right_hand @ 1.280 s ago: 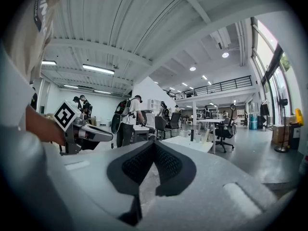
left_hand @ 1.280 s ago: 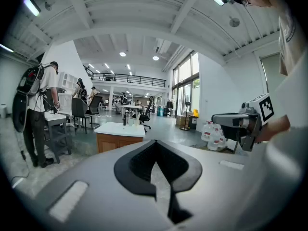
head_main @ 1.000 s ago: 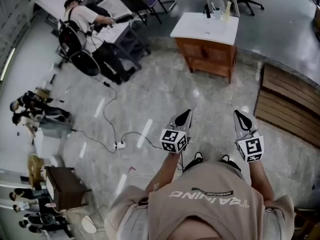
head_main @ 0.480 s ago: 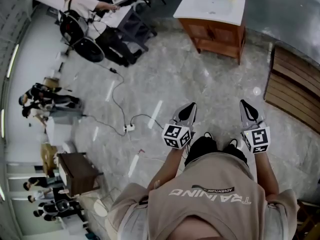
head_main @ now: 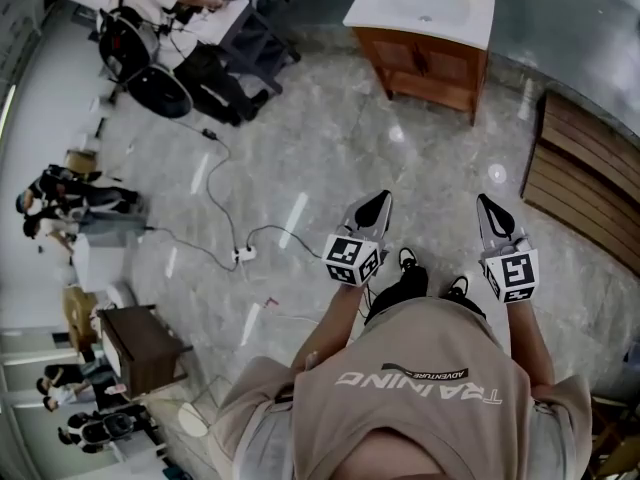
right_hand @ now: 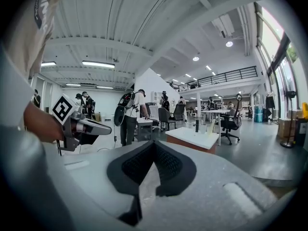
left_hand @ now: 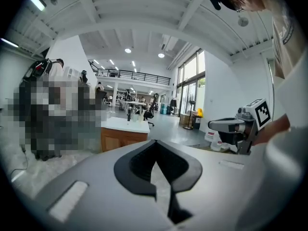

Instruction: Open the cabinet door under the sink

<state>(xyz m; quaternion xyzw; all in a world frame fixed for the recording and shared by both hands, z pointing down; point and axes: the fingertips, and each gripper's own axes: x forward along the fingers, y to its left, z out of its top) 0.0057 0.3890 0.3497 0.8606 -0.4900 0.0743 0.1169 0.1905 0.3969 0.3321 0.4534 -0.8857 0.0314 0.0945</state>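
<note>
1. Head view: the left gripper (head_main: 371, 211) and the right gripper (head_main: 489, 213) are side by side. The sink cabinet (head_main: 428, 63) stands well ahead of both.
2. Left gripper view: jaws pressed together, nothing between them; cabinet far ahead, slightly left.
3. Right gripper view: jaws pressed together too, empty; cabinet ahead, slightly right.

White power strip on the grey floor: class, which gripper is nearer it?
Left. The left gripper is just right of the white power strip; the right gripper is farther right.
</note>
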